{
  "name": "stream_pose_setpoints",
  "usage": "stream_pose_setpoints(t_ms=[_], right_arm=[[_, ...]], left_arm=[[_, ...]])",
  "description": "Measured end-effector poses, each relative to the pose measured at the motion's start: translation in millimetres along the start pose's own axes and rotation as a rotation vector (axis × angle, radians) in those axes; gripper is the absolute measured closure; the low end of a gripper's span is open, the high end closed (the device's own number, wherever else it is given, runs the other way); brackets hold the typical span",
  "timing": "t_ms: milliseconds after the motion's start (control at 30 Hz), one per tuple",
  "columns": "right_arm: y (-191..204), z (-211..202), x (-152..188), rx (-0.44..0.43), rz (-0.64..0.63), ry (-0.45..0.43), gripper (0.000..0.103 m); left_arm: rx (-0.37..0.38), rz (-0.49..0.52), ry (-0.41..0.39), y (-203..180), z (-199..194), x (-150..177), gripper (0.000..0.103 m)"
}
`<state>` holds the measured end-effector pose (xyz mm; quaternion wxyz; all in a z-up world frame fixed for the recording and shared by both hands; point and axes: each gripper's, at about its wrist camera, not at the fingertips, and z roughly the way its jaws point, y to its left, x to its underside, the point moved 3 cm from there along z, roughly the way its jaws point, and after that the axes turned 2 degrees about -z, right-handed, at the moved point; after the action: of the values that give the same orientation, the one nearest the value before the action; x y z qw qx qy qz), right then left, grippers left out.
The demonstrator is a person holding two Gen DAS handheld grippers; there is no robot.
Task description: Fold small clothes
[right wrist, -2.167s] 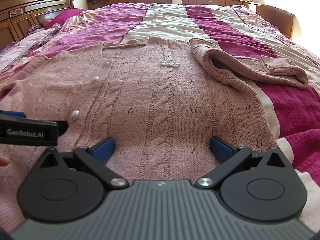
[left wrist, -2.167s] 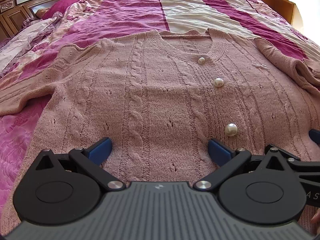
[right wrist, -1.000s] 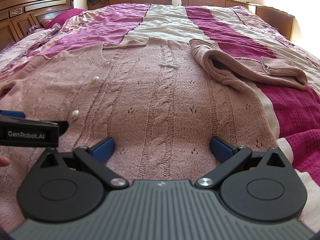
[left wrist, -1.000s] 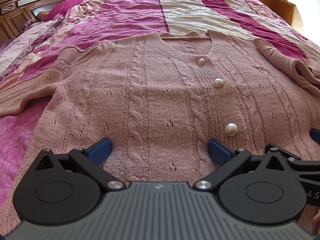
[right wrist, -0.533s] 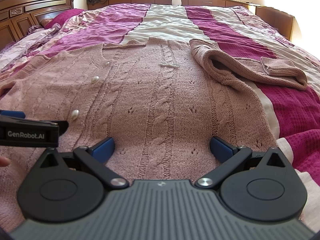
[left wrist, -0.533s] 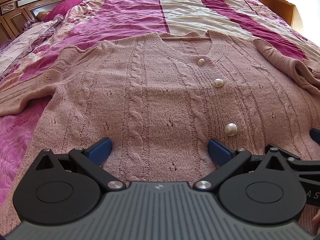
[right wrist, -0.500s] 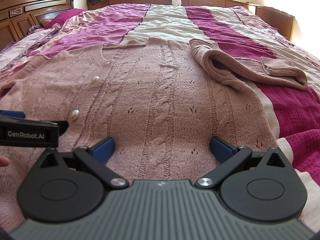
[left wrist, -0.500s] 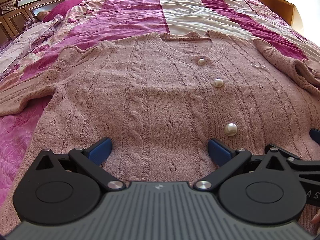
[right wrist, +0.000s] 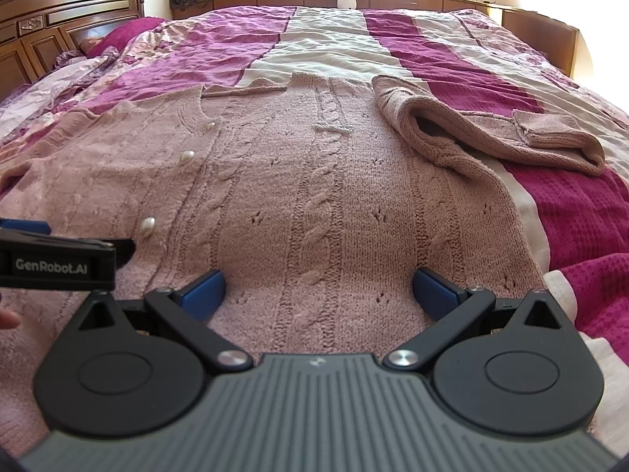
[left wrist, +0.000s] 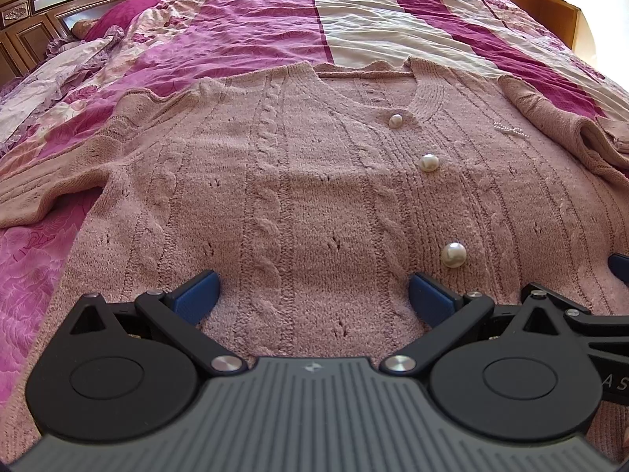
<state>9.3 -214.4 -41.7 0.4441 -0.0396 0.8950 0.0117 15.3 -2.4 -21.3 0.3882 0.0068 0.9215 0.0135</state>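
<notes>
While the pink cardigan [left wrist: 314,181] lies flat on the bed [left wrist: 354,31], left gripper [left wrist: 312,295] and right gripper [right wrist: 318,287] hover spread wide, holding nothing.

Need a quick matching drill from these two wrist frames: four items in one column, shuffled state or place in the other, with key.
Things
1. dusty-pink cable-knit cardigan
2. cardigan's right sleeve
3. left gripper
4. round pearl buttons

States or places
A. open, low over the hem
B. in a row down the front placket
C. spread flat, front up, on the striped bedspread
D. bent back on itself beside the body

Pairs: 1-C, 2-D, 3-A, 4-B
</notes>
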Motion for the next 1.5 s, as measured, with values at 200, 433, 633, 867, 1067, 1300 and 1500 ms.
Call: stream_pose_setpoints(t_ms=[200, 433, 633, 867, 1067, 1300, 1500], right_arm=[[-3, 0, -5, -0.019, 0.012, 0.023, 0.000], [-20, -13, -21, -0.068, 0.066, 0.021, 0.000], [-54, -30, -52, -0.070, 0.085, -0.061, 0.000], [-110, -22, -81, 0.050, 0.076, -0.106, 0.000], [-164, 4, -93, 0.138, 0.109, -0.101, 0.000], [-211, 38, -101, 0.253, 0.126, -0.089, 0.000], [-233, 63, -105, 0.230, 0.172, -0.076, 0.000]], left_arm=[[0.012, 0.000, 0.023, 2, 1, -3, 0.000], [0.022, -0.018, 0.046, 6, -8, -11, 0.000], [0.026, -0.028, 0.032, 8, -18, -20, 0.000], [0.045, -0.041, 0.046, 1, -19, -27, 0.000], [0.044, -0.028, 0.077, -8, -13, -25, 0.000], [0.017, 0.000, 0.105, -13, -6, -21, 0.000], [0.016, -0.011, 0.122, -14, -1, -23, 0.000]])
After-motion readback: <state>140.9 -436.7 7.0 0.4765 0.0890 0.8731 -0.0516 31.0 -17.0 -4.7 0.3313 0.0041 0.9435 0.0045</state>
